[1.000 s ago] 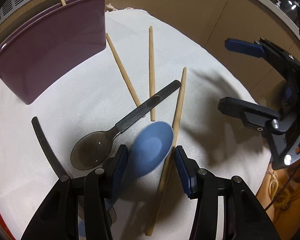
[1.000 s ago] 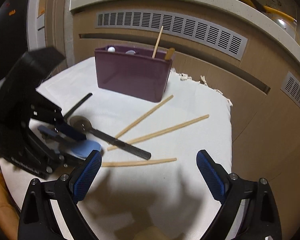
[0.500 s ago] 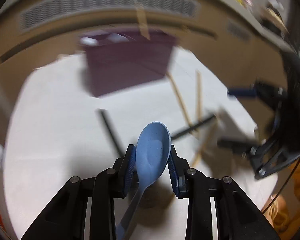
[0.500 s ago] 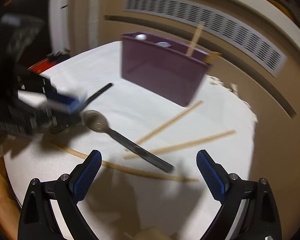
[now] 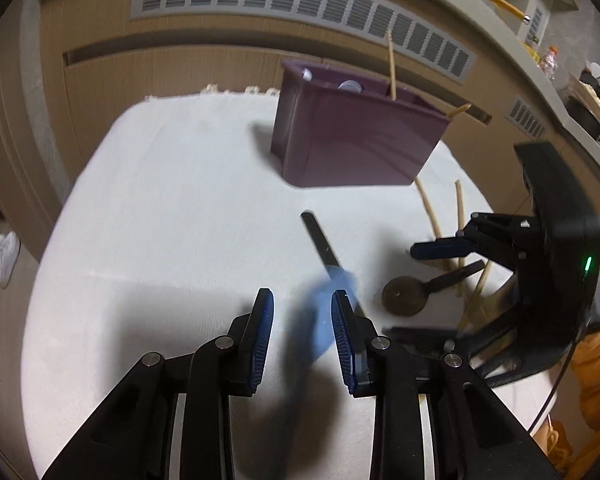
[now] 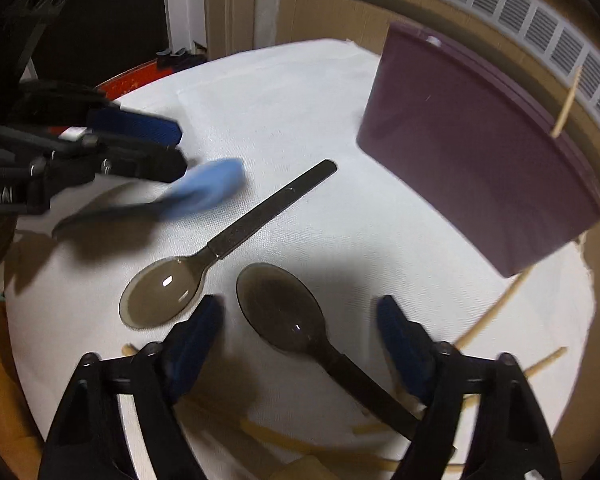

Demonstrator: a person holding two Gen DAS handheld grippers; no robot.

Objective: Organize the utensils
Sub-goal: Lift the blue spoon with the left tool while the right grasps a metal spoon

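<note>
Item: utensils on white cloth, two grippers over them.

My left gripper has a blurred blue spoon against its right pad; I cannot tell whether both pads press it. My right gripper has just been closing, its jaws apart, straddling the bowl of a smoky spoon on the cloth, pads clear of it. A second smoky spoon lies just left. Chopsticks scattered at the right. Purple bin stands at the cloth's far side, one chopstick upright inside.
</note>
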